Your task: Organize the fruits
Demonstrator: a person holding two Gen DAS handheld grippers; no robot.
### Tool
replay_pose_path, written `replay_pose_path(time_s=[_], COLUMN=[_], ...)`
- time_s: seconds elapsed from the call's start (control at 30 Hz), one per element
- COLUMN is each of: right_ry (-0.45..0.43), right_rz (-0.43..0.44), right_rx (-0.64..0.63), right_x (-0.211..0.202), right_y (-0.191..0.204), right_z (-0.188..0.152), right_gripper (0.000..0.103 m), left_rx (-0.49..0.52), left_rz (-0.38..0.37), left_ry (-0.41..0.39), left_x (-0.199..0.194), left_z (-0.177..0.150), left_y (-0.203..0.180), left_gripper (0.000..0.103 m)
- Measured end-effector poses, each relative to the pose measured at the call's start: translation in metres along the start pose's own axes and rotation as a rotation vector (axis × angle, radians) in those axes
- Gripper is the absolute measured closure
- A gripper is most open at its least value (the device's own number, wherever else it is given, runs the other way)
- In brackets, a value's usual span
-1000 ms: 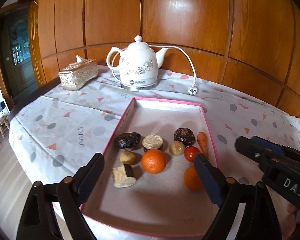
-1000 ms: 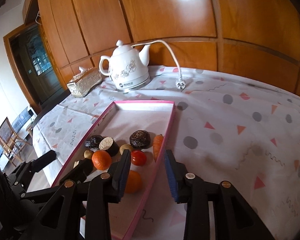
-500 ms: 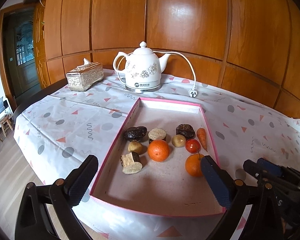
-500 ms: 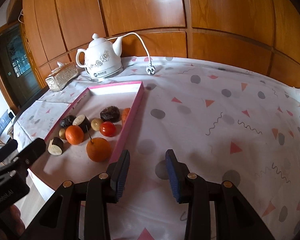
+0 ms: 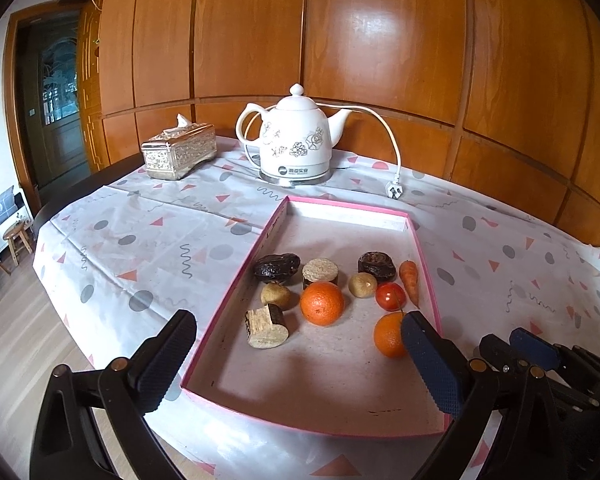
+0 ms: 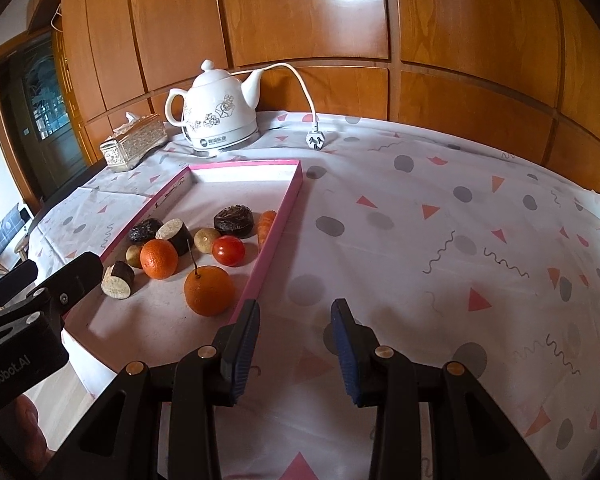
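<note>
Claws: left claw (image 5: 296,364) spread wide, empty | right claw (image 6: 296,344) parted, empty over table (image 6: 440,248) | fruits sit in pink tray (image 5: 426,264)

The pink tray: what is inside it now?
Inside the tray: two oranges, a tomato, a carrot and brown and dark pieces. The left finger covers part of one orange.
</note>
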State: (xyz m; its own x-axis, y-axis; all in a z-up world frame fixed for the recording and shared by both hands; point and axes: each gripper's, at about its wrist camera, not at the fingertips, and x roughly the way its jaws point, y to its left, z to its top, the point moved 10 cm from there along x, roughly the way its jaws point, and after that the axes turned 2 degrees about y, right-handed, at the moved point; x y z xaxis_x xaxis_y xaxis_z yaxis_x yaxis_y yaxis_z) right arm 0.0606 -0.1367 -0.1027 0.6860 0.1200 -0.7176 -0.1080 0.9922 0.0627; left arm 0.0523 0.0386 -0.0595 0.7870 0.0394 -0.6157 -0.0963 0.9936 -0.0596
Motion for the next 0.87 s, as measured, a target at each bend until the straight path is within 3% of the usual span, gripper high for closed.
replay_pose_path(time_s=[0.87], right_ry=[0.001], right_rz=[0.0], right_rx=[-0.025], right_x=[0.0007], right_y=[0.0026], right_z=[-0.0012], right_gripper=[0.066], left_rx=[-0.006], left_rz=[0.004], left_ry=[0.008], left_x=[0.0019], left_z=[-0.0021], left_y=[0.0029], left_gripper=[0.0])
